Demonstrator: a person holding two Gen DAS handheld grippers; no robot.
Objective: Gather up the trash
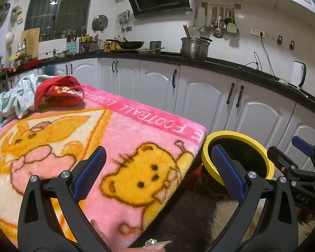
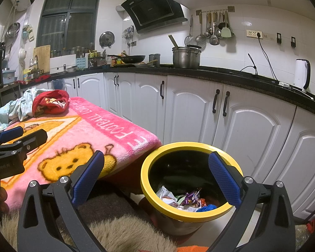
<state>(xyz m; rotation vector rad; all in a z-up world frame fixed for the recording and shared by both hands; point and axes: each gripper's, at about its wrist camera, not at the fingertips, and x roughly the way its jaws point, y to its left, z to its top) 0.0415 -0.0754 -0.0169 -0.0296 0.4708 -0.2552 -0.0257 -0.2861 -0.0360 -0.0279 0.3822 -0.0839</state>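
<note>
A black bin with a yellow rim [image 2: 185, 213] stands on the floor beside the table; crumpled wrappers [image 2: 189, 199] lie inside it. In the left wrist view the same bin's yellow rim [image 1: 206, 157] shows past the table corner. My right gripper [image 2: 157, 168] hangs open over the near side of the bin, nothing between its blue pads. My left gripper [image 1: 159, 163] is open above the corner of the pink cartoon blanket [image 1: 124, 130], holding nothing. The right gripper [image 1: 300, 153] shows at the right edge of the left wrist view, and the left gripper [image 2: 14, 136] at the left of the right wrist view.
A red cloth [image 1: 58, 93] and pale clothes [image 1: 16, 96] are heaped at the table's far end. White cabinets [image 2: 199, 109] under a dark counter [image 2: 220, 73] run close behind the bin. A furry grey-brown rug or seat [image 2: 119, 231] lies below the grippers. A kettle [image 2: 302, 74] and pots sit on the counter.
</note>
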